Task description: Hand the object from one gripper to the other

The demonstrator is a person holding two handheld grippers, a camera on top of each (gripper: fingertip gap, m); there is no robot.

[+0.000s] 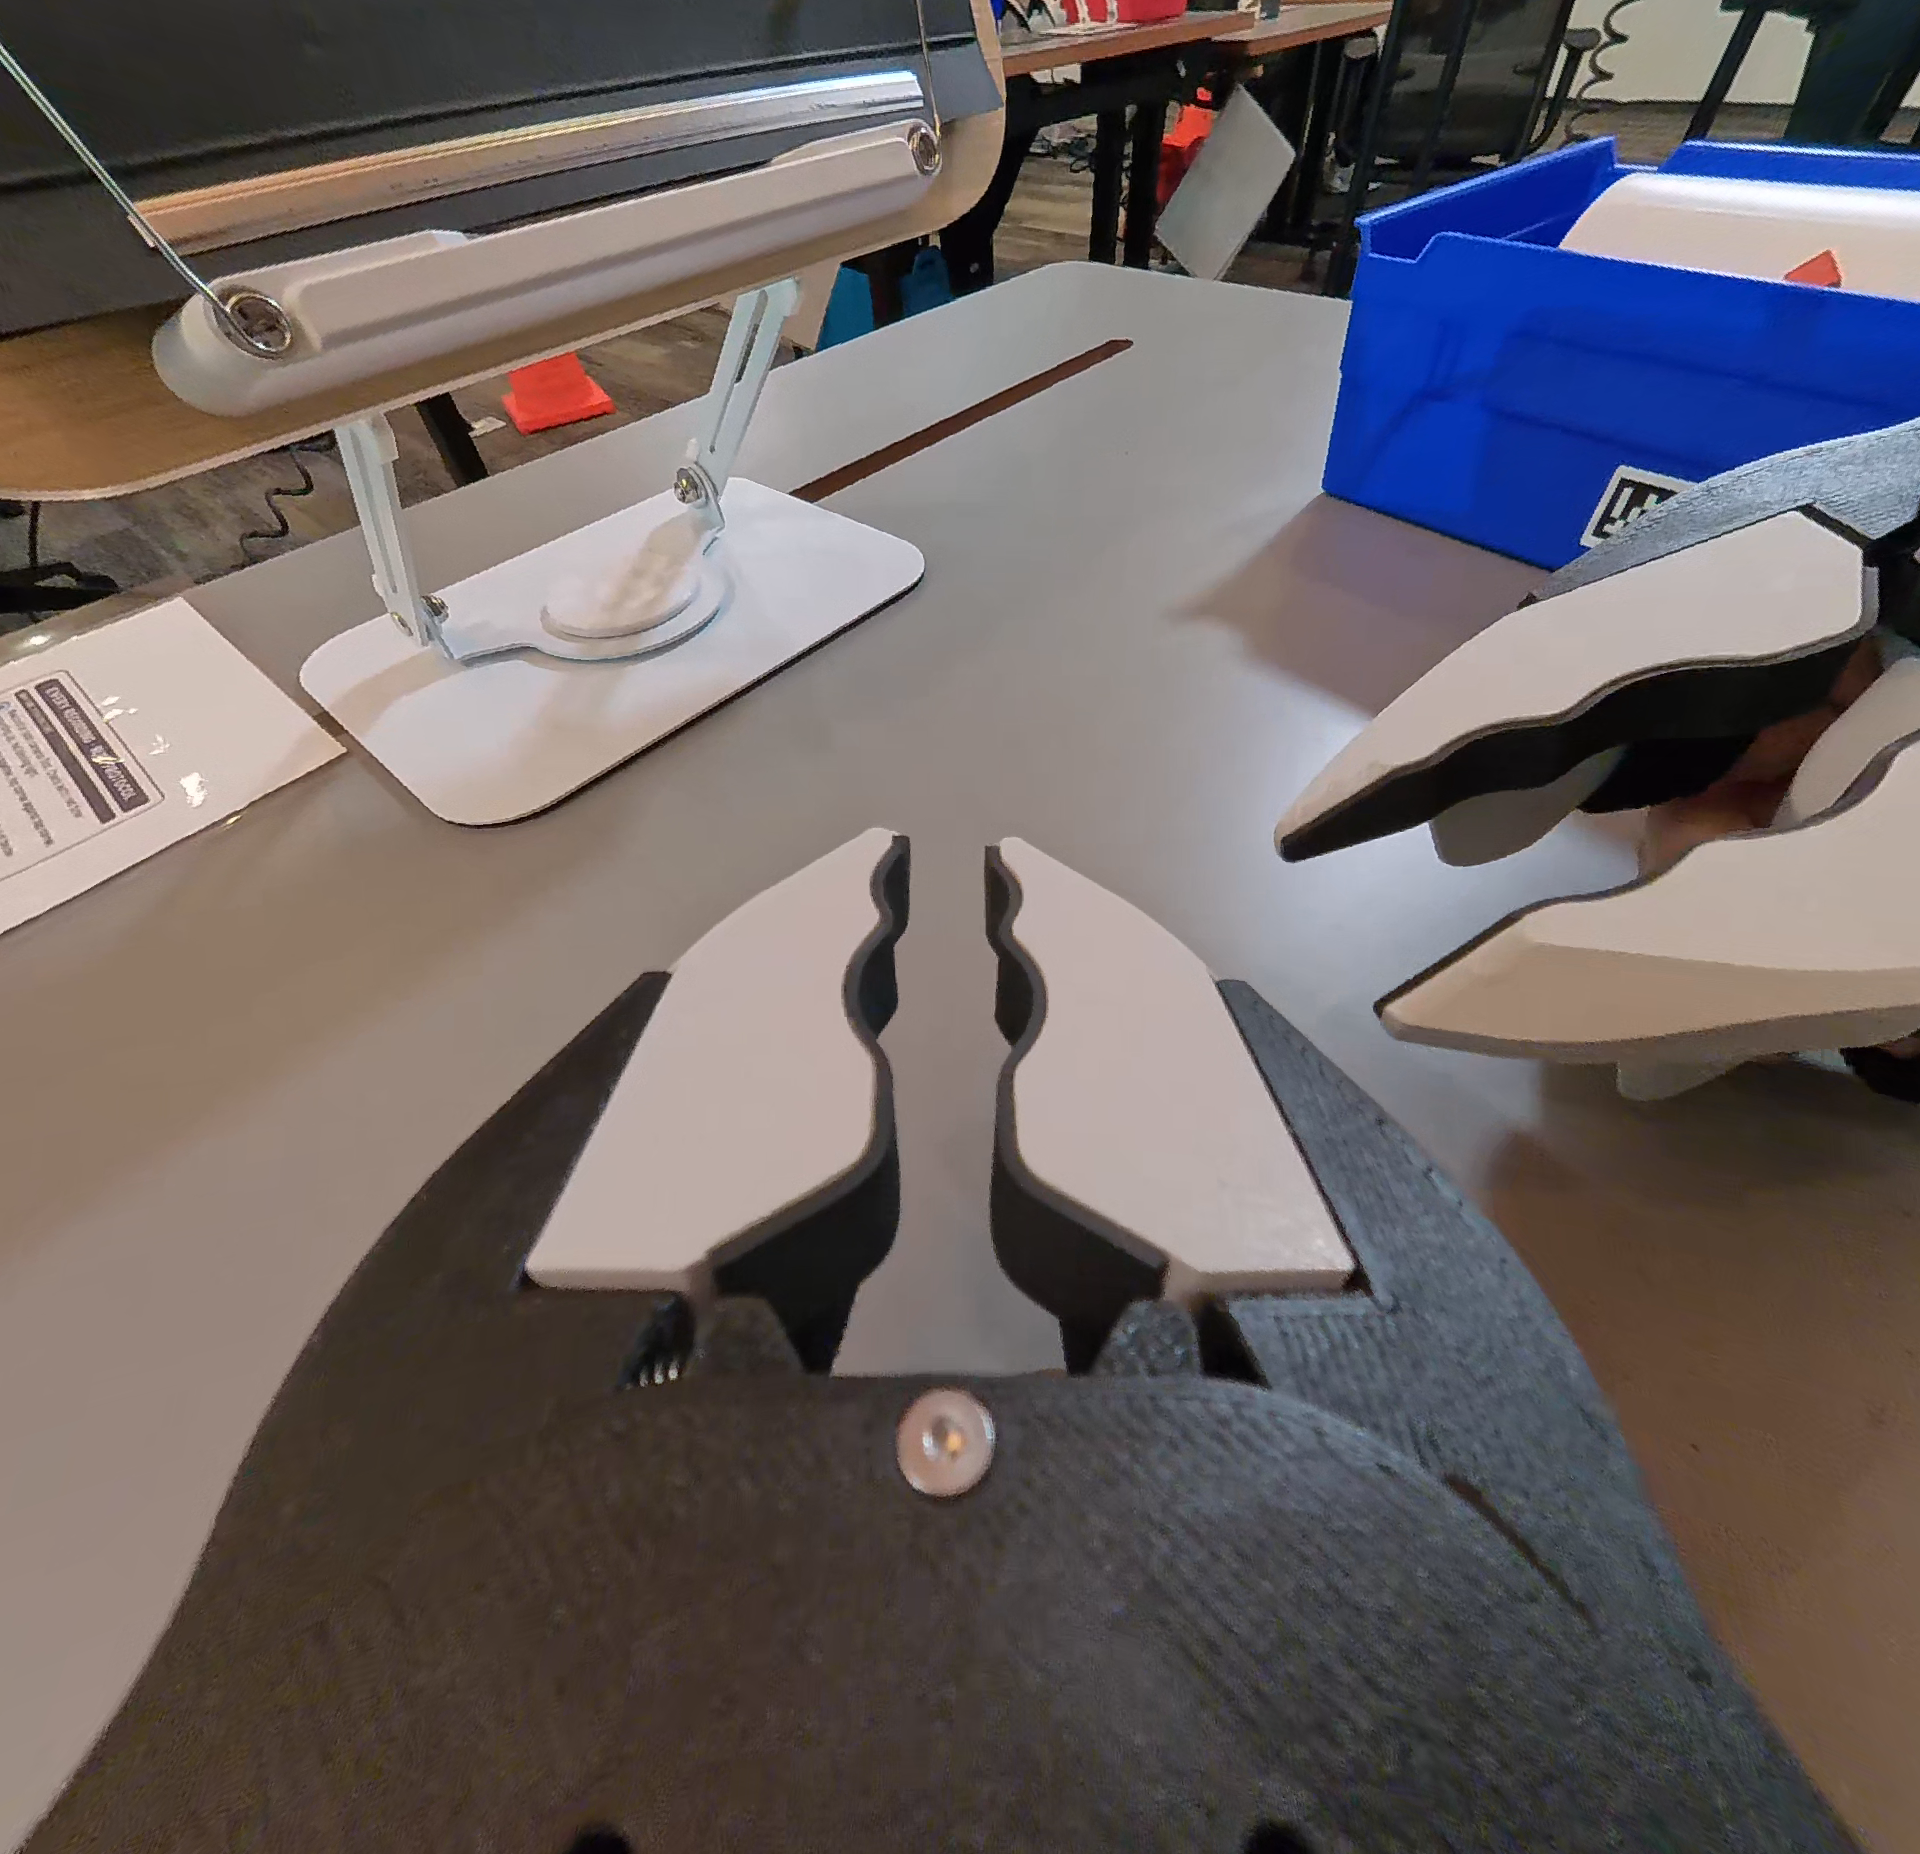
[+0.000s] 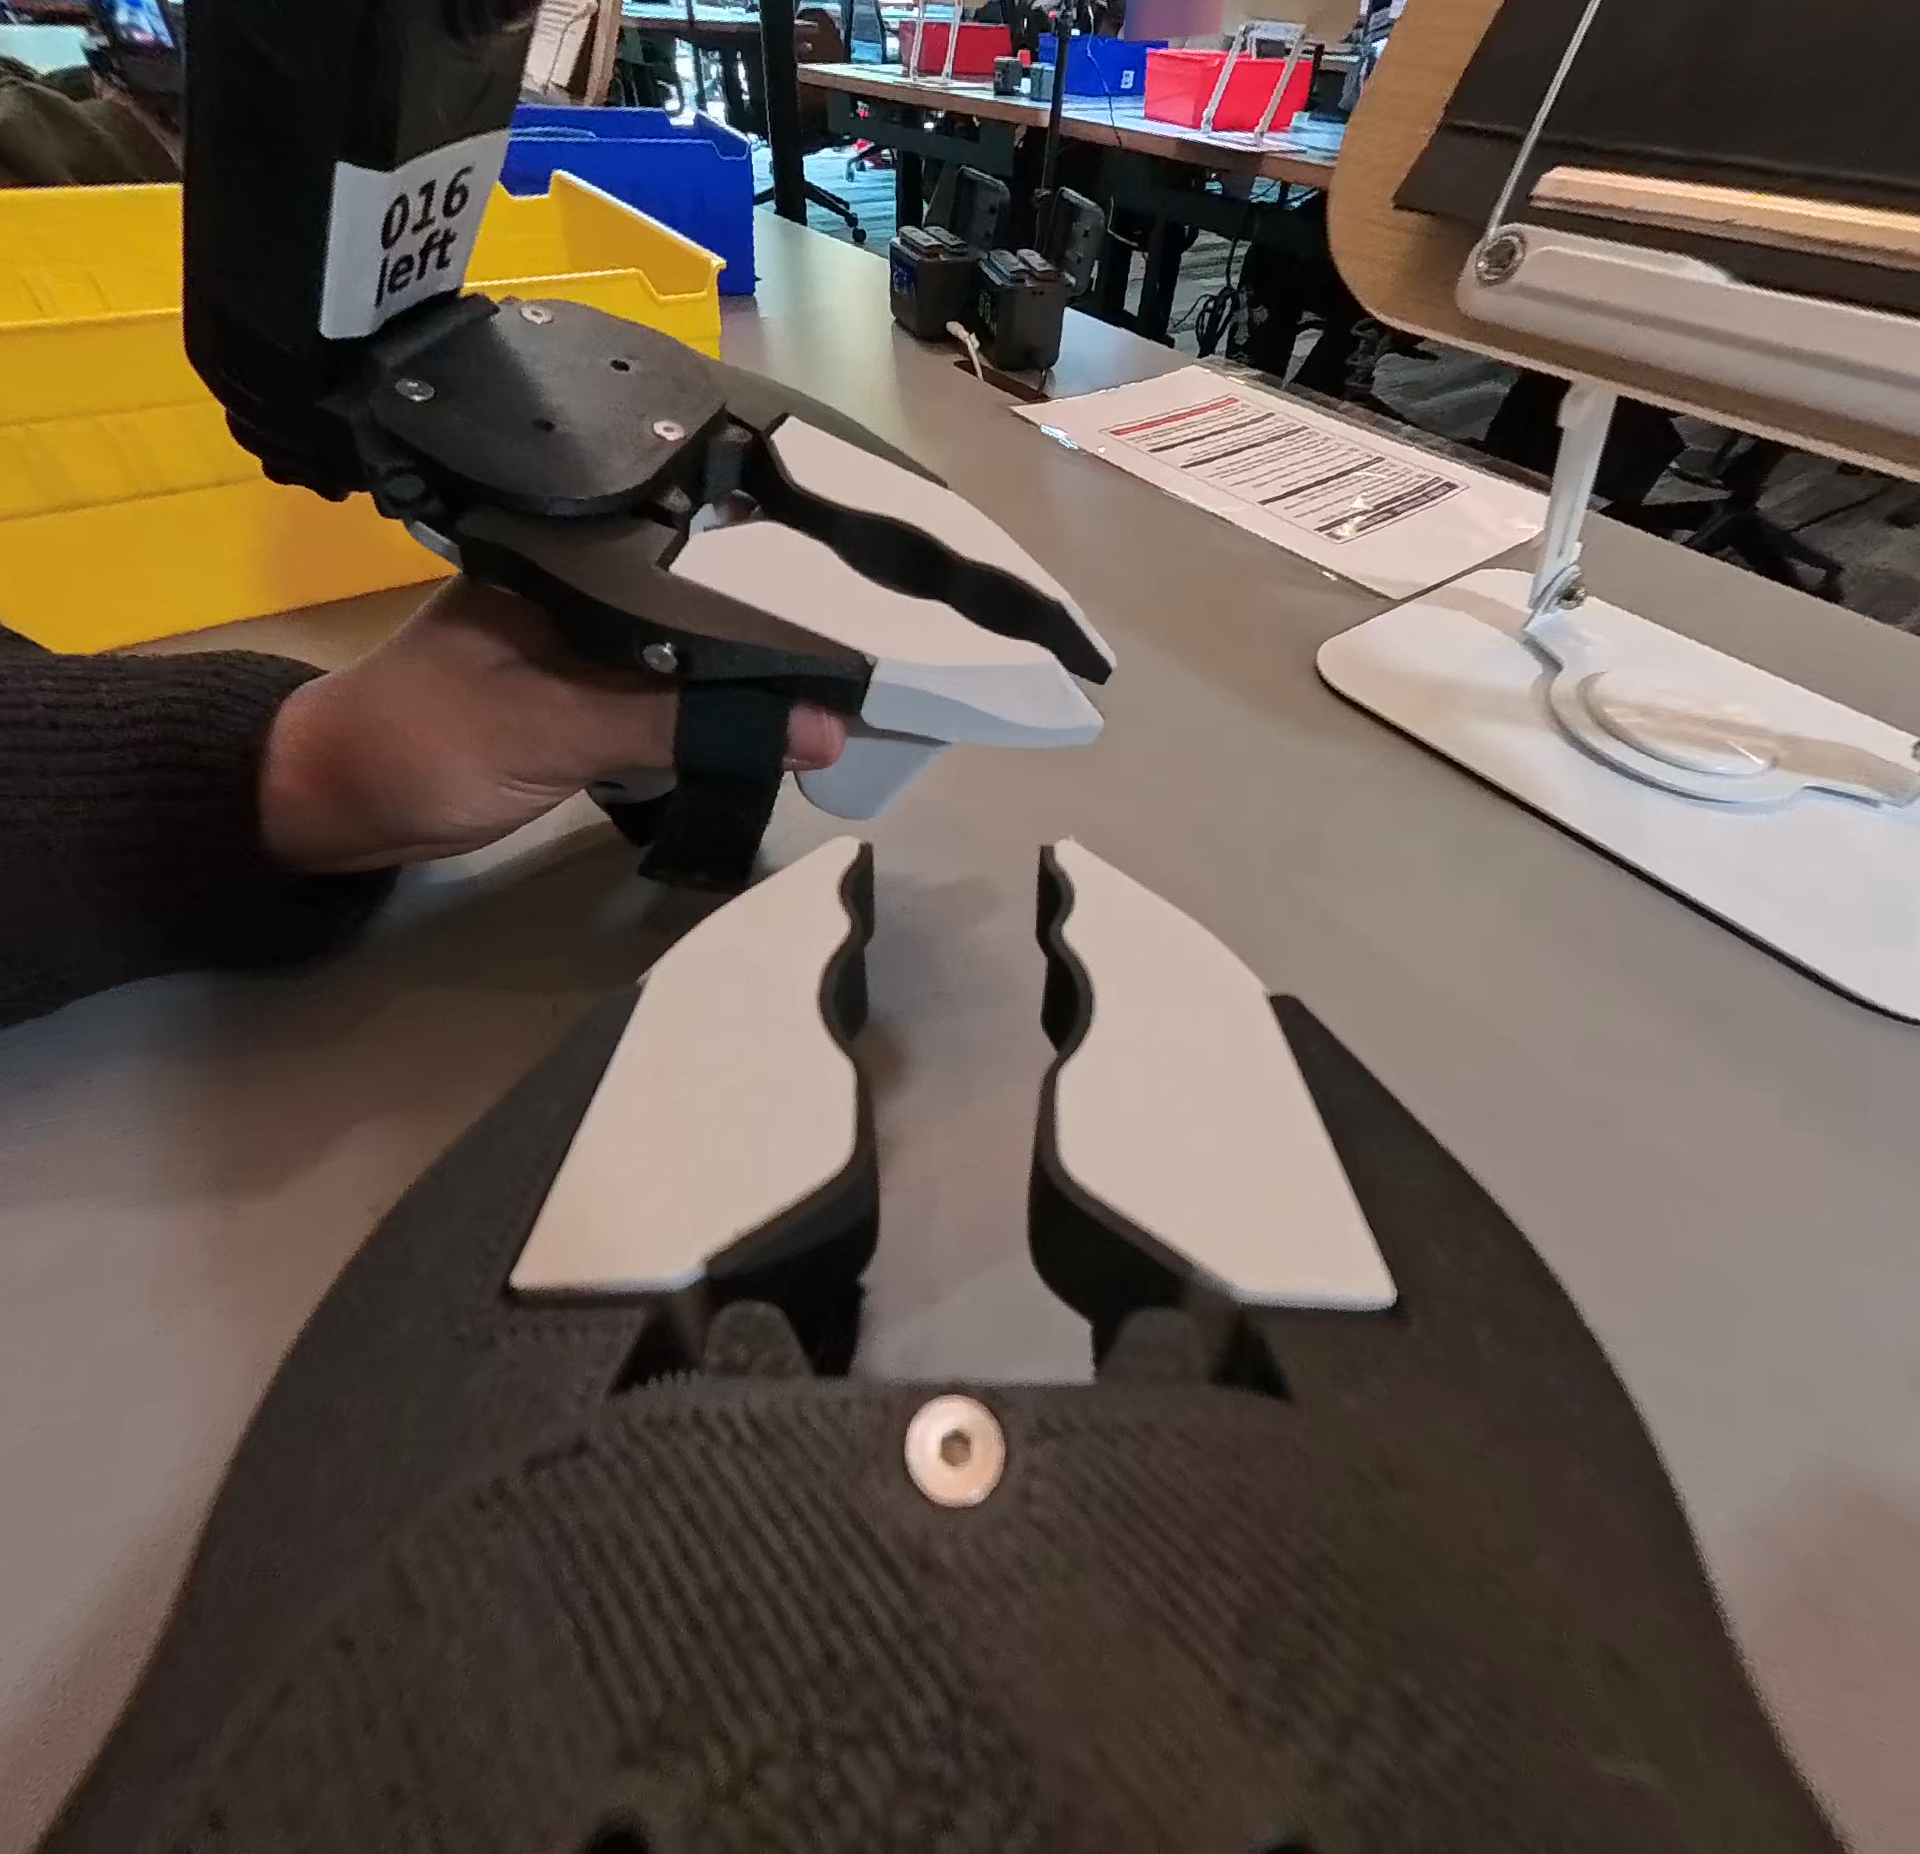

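No object for handing over shows between either pair of fingers. My left gripper (image 1: 948, 848) hovers over the grey table (image 1: 1039, 609) with a narrow gap between its white fingers, and it is empty. It also shows in the right wrist view (image 2: 1099, 698), held by a hand in a dark sleeve. My right gripper (image 2: 954, 854) is open wider and empty. In the left wrist view it (image 1: 1340, 931) comes in from the right, with its tips close to the left gripper's tips.
A white stand base (image 1: 623, 661) carries a tilted board at the back left. A blue bin (image 1: 1558, 402) holding a white thing stands back right. A printed sheet (image 1: 104, 744) lies at the left. A yellow bin (image 2: 104, 402) and black chargers (image 2: 977, 298) sit behind the left gripper. Left tips to right tips: about 6 cm.
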